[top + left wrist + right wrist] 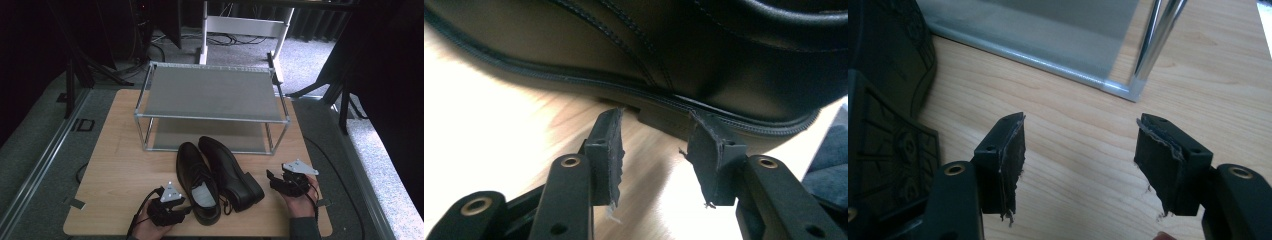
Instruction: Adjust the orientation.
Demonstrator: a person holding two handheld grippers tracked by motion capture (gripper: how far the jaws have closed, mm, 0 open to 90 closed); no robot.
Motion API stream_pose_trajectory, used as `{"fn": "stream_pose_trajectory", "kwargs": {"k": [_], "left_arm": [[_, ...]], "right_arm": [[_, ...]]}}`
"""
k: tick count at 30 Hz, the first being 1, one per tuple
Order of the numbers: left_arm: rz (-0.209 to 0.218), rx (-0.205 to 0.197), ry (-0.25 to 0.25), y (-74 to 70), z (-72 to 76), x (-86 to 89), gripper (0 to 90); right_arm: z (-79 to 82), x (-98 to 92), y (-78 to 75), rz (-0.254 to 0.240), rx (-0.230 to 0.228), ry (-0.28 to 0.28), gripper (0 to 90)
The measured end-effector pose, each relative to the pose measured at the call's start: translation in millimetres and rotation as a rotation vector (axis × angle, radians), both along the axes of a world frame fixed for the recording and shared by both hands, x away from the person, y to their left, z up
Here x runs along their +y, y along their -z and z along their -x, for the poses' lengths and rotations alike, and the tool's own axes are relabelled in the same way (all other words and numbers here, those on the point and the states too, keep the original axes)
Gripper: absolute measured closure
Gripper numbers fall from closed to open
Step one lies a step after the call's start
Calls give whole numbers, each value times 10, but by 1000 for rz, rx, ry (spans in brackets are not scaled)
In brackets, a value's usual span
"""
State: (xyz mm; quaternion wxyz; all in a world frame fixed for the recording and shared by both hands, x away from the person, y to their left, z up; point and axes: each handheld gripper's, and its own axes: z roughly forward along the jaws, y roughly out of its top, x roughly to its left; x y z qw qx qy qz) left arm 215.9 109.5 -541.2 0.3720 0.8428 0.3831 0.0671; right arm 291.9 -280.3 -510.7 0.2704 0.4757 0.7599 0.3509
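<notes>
Shoes: two black leather lace-ups [197,180] lay on the wooden bench [120,165] before a metal rack [210,95]. Left claw [654,150], half-open, faced one's stiff heel welt; right claw [1080,160] stood wide, empty. Smooth leather looked slippery.

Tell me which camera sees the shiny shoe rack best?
The high view: the whole rack shows, both shelves and legs, behind the shoes. The right gripper view catches just its bottom shelf corner and a leg. The left gripper view faces a shoe.
</notes>
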Motion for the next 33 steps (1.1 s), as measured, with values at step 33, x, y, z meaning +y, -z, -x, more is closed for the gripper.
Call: {"fn": "stream_pose_trajectory", "kwargs": {"k": [33], "left_arm": [[42,-18,29,41,9,-68,479]], "right_arm": [[321,625,-312,-68,-12,-323,465]]}}
